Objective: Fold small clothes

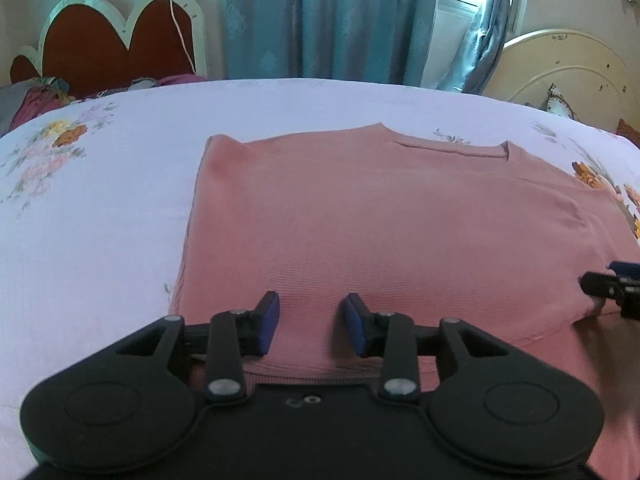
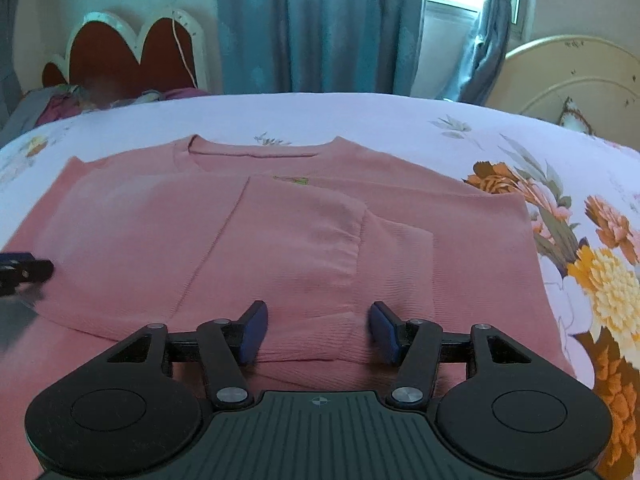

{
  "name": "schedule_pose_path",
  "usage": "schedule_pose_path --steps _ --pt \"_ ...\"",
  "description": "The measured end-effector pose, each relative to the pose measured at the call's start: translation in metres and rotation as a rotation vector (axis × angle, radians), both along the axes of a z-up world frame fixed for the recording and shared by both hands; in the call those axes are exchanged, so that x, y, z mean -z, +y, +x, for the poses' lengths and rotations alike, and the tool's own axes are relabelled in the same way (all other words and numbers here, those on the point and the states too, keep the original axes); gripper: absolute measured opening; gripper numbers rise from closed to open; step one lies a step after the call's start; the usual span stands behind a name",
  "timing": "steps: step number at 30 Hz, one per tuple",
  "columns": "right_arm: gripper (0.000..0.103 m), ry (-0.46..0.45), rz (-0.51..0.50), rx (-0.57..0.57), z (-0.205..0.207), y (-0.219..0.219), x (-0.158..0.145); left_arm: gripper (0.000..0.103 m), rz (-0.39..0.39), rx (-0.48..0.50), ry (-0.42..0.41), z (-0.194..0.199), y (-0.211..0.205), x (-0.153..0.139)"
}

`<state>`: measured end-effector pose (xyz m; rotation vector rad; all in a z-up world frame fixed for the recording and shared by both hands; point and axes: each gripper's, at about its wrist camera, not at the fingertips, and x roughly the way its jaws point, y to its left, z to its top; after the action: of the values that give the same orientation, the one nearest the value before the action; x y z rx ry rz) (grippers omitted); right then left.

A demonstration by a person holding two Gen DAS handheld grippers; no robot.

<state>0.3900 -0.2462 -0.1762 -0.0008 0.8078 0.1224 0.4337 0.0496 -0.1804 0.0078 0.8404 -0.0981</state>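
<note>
A pink knit sweater (image 1: 360,220) lies flat on the bed with its neckline (image 2: 256,152) at the far side. Both sleeves are folded in across its body, and one cuff (image 2: 356,240) shows near the middle. My left gripper (image 1: 312,304) hovers over the sweater's near hem on its left part, jaws open, nothing pressed between the blue pads. My right gripper (image 2: 319,312) is open over the near hem on the right part, with only flat cloth below the gap. Each gripper's tip shows at the edge of the other view: the right gripper (image 1: 600,284) and the left gripper (image 2: 28,268).
The lilac floral bedsheet (image 1: 100,220) spreads around the sweater. A red scalloped headboard (image 1: 112,52) and a heap of clothes (image 1: 36,100) sit at the far left. Blue curtains (image 1: 328,20) hang behind, and a cream headboard (image 1: 568,68) stands at the far right.
</note>
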Motion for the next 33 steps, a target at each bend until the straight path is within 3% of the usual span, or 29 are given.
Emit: schedule_pose_path --steps 5,7,10,17,19,26,33 --pt "0.056 0.005 -0.033 -0.015 0.001 0.003 0.003 0.041 0.050 -0.002 0.008 -0.002 -0.008 -0.001" --pt "0.056 0.020 -0.034 -0.024 0.001 0.002 -0.001 0.051 0.065 -0.011 0.023 -0.003 -0.013 -0.002" --pt "0.056 0.036 0.033 -0.005 -0.005 -0.008 -0.011 0.060 0.058 -0.025 0.052 -0.007 -0.015 -0.005" --pt "0.056 0.052 0.114 -0.021 -0.031 -0.030 -0.024 0.062 0.052 -0.040 0.041 -0.042 -0.027 -0.023" --pt "0.056 0.050 0.129 -0.040 -0.041 -0.031 -0.028 0.072 0.063 -0.036 0.037 -0.055 -0.033 -0.028" --pt "0.056 0.056 0.161 -0.085 -0.081 -0.021 -0.037 0.073 0.050 0.010 0.030 -0.099 -0.038 -0.040" --pt "0.056 0.045 0.105 -0.069 -0.139 -0.005 -0.041 0.074 0.056 0.070 0.024 -0.145 -0.025 -0.038"
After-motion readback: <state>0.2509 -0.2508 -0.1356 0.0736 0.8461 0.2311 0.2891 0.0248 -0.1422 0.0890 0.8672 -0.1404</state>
